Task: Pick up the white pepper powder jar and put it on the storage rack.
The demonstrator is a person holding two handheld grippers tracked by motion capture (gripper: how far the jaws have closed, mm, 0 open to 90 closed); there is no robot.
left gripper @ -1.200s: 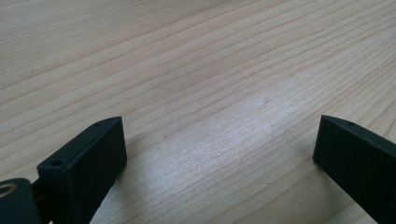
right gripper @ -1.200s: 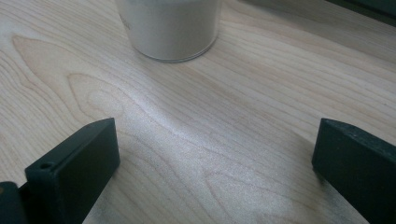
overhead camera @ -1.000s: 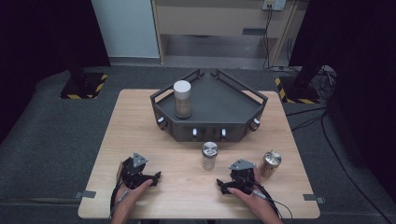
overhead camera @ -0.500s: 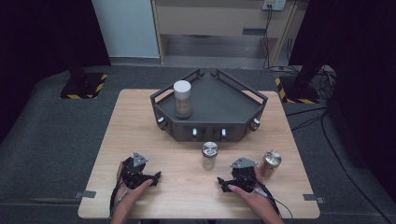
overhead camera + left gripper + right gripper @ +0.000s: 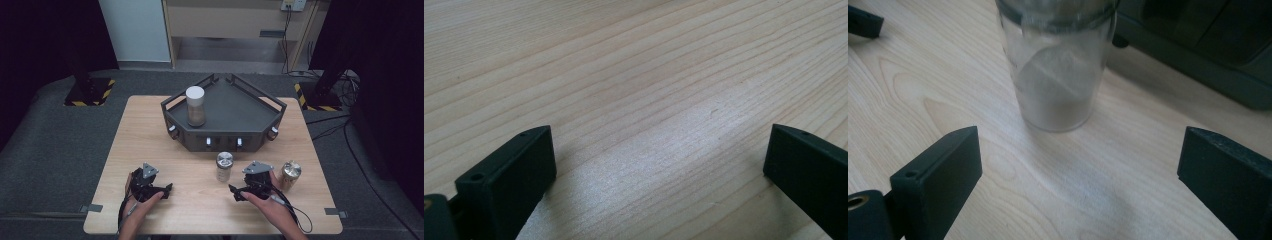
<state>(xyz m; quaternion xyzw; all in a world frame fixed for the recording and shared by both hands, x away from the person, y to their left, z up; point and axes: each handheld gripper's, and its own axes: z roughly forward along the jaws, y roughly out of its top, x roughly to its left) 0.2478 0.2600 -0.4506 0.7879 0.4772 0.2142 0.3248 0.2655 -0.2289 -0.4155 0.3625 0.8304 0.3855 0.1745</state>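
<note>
Clear glass jar with a silver lid (image 5: 1057, 75) stands mid-frame before my right claw (image 5: 1078, 165), spread wide to fit around it; left claw (image 5: 659, 160) spread, empty.

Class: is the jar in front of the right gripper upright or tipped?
Upright: the jar stands on its base on the table, lid on top.

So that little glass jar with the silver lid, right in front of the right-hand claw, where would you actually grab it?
Probably around the glass jar's straight side wall, below the lid, coming in level from the person's side. It stands upright on the table with bare wood on both sides, and the right gripper already faces it, jaws open wider than the jar. Its walls taper slightly downward, so a grip at mid-height seems safest.
</note>
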